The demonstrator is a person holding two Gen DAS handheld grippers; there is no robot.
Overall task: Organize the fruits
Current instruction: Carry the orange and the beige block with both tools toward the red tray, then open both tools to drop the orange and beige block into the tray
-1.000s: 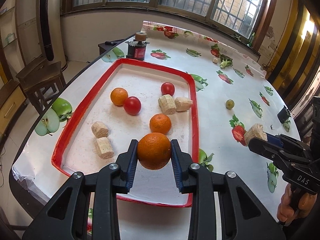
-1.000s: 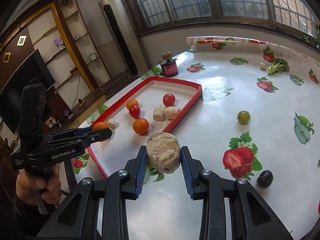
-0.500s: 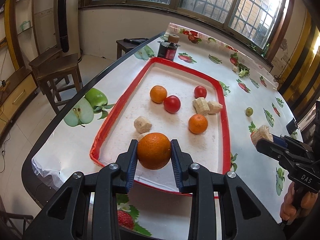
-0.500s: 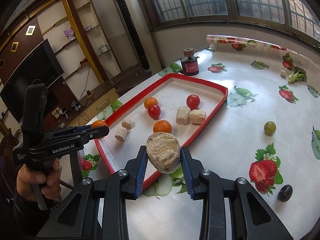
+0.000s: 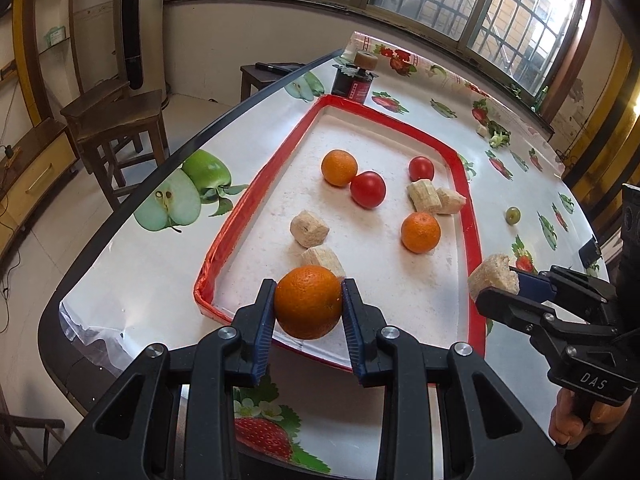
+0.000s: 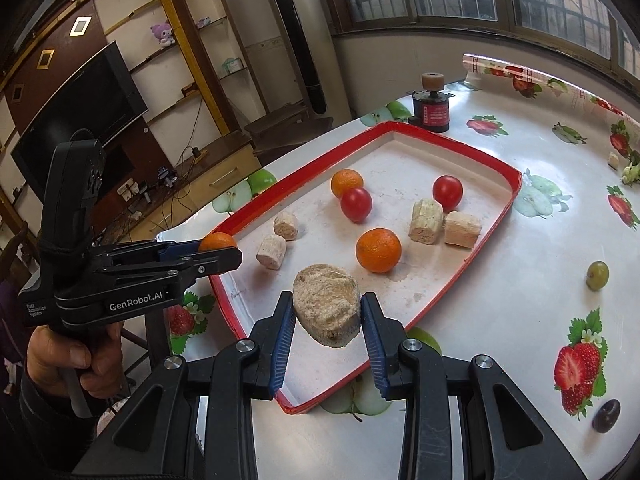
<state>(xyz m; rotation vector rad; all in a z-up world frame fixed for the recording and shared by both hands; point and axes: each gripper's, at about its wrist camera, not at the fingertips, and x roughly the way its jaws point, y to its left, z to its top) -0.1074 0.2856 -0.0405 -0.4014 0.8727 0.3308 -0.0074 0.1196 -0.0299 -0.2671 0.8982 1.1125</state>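
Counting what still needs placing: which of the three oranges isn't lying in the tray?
The orange clamped in the left gripper, held above the tray's near rim. The other two oranges rest on the tray floor.

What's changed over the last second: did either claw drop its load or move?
Both claws have carried their loads in over the near end of the red tray. The left claw stays shut on the orange, the right claw on the beige chunk. Nothing was released. The fruit and chunks in the tray, and the green fruit on the table, lie as before.
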